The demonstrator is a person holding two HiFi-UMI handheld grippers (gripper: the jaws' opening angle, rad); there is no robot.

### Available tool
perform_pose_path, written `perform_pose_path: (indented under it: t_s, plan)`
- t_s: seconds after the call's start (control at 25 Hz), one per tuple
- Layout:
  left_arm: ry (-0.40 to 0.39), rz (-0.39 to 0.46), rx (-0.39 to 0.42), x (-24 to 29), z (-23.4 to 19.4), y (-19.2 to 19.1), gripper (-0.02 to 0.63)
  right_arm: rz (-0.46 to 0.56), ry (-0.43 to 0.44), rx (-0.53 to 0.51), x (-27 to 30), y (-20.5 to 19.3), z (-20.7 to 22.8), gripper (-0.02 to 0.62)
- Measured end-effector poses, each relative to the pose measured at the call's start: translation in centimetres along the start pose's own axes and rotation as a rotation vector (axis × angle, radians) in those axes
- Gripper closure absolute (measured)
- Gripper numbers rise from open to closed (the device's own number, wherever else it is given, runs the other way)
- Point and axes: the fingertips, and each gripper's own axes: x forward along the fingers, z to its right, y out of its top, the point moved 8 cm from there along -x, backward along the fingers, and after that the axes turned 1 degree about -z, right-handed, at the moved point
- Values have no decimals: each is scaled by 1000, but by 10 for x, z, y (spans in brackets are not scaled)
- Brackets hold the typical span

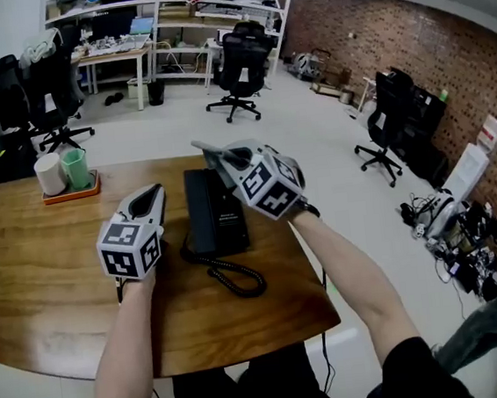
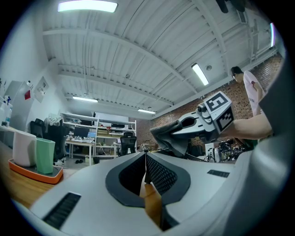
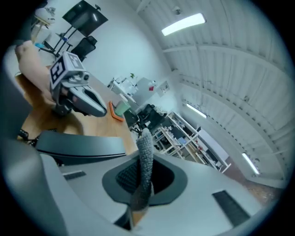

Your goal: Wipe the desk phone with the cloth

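The main risk is the cloth (image 3: pixel 146 143) slipping free; the right tool (image 3: pixel 144 161) is clamped on only a narrow fold of it, with the rest standing up loose past the tips, so a firm drag across the phone (image 1: pixel 215 213) may pull it out; a deeper bite looks safer.

A second risk is the phone sliding; it lies in the middle of the counter (image 1: pixel 37 287) on smooth varnished wood, and the left tool (image 2: pixel 145 156), with its jaws pressed together on nothing, sits just left of it and does not brace it; a sideways wipe could push it towards the near edge.

The cord (image 1: pixel 235 279) loops on the near side of the phone; a low pass could snag it.

The tray (image 1: pixel 71 194) with its cups (image 1: pixel 52 175) stands well apart at the far left, so it looks safe.

The right tool hangs over the phone's far right end; I cannot tell whether the cloth touches it.

The cloth is grey, soft and nubbly, hanging limp; the phone is a long, flat, black slab, hard plastic by the look; the cord is a springy black coil; the tool pads are dark with a fine grid texture, set in smooth pale grey shells.
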Motion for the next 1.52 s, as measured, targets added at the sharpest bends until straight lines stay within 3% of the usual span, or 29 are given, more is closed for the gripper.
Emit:
perform_pose_path:
  t_s: [0.16,0.28,0.72,0.96,1.04,1.2,1.32,1.52]
  plan:
    - [0,0,-2,0,3,1,603,-87,48,-34,28,-10,-6,569]
    - [-3,-1,1,0,3,1,603,-93,90,-64,25,-14,-20,570]
    - [-8,-2,1,0,2,1,603,-27,288,-278,-58,-16,-110,571]
    - [-8,-6,-1,-1,2,1,603,-52,473,-447,-99,-19,-142,569]
    - [-9,-7,0,-1,4,2,603,-40,453,-406,-99,-17,-126,569]
    - [-8,-6,1,-1,4,2,603,2,224,-154,-66,-13,-50,569]
    - [-8,-7,-2,0,3,0,603,-9,98,-35,-30,-13,-10,569]
    - [-8,-5,-5,0,4,-3,603,-85,90,-13,16,-20,-5,569]
